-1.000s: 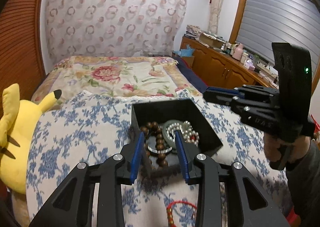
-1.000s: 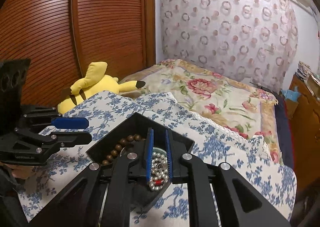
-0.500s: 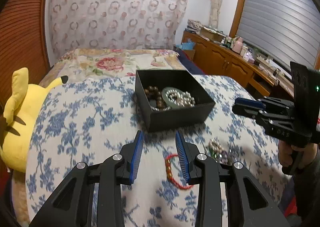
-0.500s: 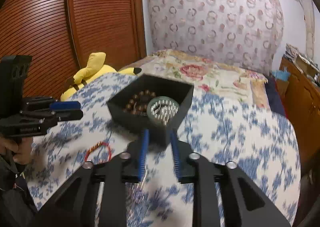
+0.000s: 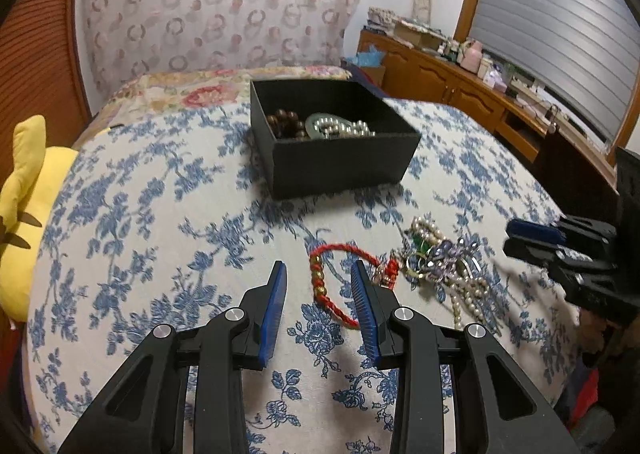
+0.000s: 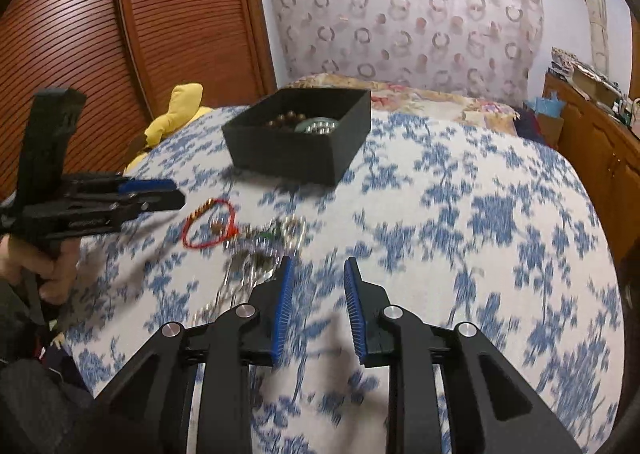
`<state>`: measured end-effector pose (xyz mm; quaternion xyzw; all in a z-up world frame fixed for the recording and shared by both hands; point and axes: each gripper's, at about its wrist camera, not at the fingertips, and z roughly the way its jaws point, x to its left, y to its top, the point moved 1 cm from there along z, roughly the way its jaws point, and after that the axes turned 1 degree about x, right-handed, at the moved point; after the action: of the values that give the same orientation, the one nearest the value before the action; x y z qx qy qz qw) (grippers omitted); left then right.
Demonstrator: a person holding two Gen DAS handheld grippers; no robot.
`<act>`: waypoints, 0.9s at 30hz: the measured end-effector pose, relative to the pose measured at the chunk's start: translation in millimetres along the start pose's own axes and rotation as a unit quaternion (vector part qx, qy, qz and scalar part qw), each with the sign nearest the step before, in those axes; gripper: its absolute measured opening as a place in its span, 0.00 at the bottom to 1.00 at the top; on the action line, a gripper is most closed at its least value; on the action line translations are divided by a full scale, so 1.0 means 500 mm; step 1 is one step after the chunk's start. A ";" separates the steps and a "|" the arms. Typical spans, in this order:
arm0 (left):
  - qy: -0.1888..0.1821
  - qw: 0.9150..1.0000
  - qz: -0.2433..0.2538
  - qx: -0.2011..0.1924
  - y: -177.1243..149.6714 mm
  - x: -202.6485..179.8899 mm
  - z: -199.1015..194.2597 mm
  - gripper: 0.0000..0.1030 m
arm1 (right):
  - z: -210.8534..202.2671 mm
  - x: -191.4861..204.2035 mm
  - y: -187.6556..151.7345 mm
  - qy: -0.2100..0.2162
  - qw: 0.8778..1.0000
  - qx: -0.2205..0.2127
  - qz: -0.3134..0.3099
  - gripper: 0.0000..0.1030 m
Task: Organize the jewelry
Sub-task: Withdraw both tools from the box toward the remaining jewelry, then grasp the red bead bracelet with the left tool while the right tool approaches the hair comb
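Observation:
A black box (image 5: 344, 158) on the blue-flowered cloth holds brown beads (image 5: 286, 122), a green ring and silver beads (image 5: 348, 129); it also shows in the right wrist view (image 6: 296, 158). A red cord bracelet (image 5: 332, 296) lies in front of the box, just ahead of my open, empty left gripper (image 5: 320, 274). A tangled pile of pearl and gem jewelry (image 5: 440, 262) lies to its right. My right gripper (image 6: 316, 270) is open and empty, just right of the pile (image 6: 264, 250) and the bracelet (image 6: 208, 224).
A yellow plush toy (image 5: 24, 222) lies at the cloth's left edge. A flowered bedspread (image 5: 200, 90) lies behind the box. A wooden sideboard (image 5: 460, 94) with small items stands at the right. A slatted wooden wall (image 6: 100, 34) is on the left.
Both grippers have drawn back from the box toward the near edge of the cloth. The right gripper let go of the silver beads in the box and opened. The left gripper stayed open.

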<state>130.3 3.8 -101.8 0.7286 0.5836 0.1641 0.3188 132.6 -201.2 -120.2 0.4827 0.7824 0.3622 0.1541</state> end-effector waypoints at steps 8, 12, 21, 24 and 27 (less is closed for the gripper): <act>0.020 0.999 0.011 0.028 0.005 -0.013 0.046 0.21 | -0.003 0.001 -0.032 0.004 1.000 0.004 0.006 0.28; 0.030 0.999 0.014 0.029 0.012 -0.012 0.057 0.20 | -0.004 0.004 -0.033 0.004 1.000 -0.001 0.003 0.28; 0.032 0.999 0.019 0.022 0.009 -0.007 0.050 0.06 | -0.003 0.006 -0.034 0.003 1.000 -0.002 0.000 0.28; 0.019 1.000 0.002 0.007 0.002 0.000 0.025 0.06 | -0.002 0.008 -0.034 0.002 1.000 -0.001 -0.001 0.28; 0.013 1.000 -0.010 -0.011 -0.005 0.002 -0.007 0.06 | 0.000 0.012 -0.031 -0.004 1.000 0.002 -0.007 0.28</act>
<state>126.7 5.7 -101.0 0.7167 0.5933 0.1769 0.3210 119.7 -200.2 -130.5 0.4787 0.7861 0.3575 0.1584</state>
